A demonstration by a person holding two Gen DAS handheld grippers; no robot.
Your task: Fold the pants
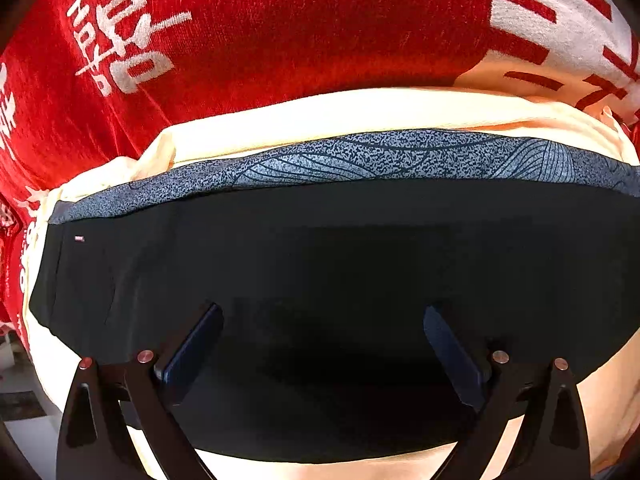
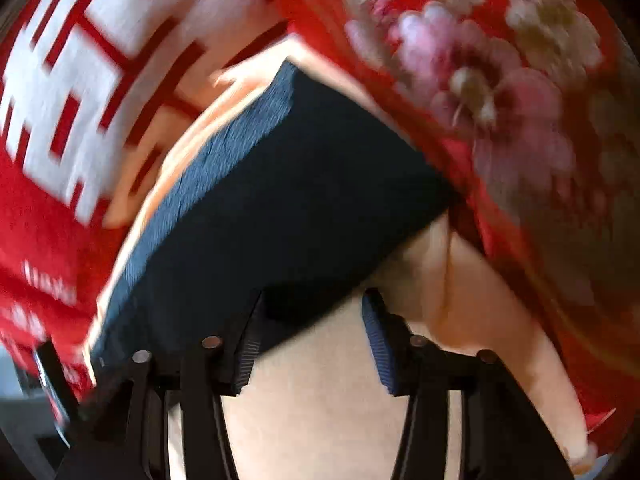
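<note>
1. The left gripper stands with its jaws spread wide above the black pants, nothing pinched between them.
2. The right gripper has its jaws partly apart at the pants' lower edge, clamping nothing; this view is blurred.
3. The folded pants, with a grey patterned waistband, lie on a cream cloth.
4. A red blanket with white characters lies beneath.
</note>
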